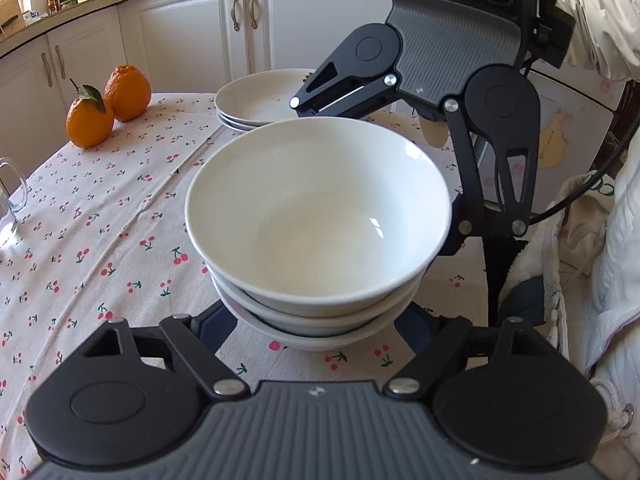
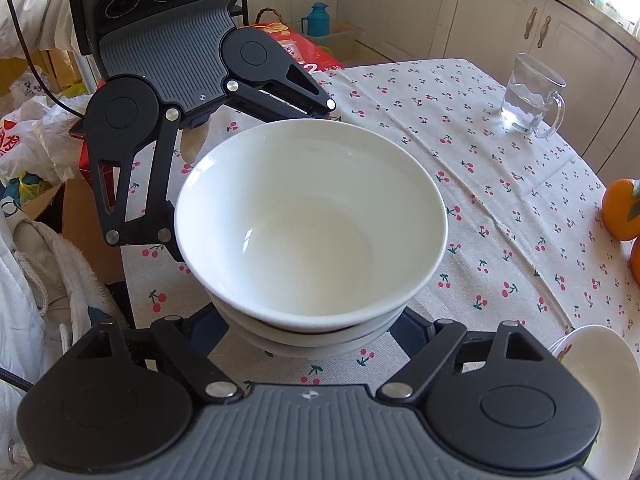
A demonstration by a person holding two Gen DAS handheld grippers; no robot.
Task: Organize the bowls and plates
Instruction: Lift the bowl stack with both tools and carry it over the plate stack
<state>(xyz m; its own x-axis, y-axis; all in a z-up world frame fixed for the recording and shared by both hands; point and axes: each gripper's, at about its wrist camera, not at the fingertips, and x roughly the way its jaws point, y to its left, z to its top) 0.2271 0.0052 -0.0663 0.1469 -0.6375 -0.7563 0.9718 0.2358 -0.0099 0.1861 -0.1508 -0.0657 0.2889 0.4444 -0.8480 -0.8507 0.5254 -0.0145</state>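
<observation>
A stack of three white round bowls point(image 1: 318, 216) sat on the table with the cherry-print cloth point(image 1: 100, 216), near its edge by the person. The left gripper point(image 1: 316, 330) had its fingers spread wide on both sides of the bottom bowl. The right gripper point(image 2: 318, 330) did the same from the other side. I could not tell if any finger touched the bowls. A stack of white flat plates point(image 1: 260, 98) lay near the far edge. Two oranges point(image 1: 106, 106) stood near the plates. A clear glass mug point(image 2: 530, 94) stood well apart.
</observation>
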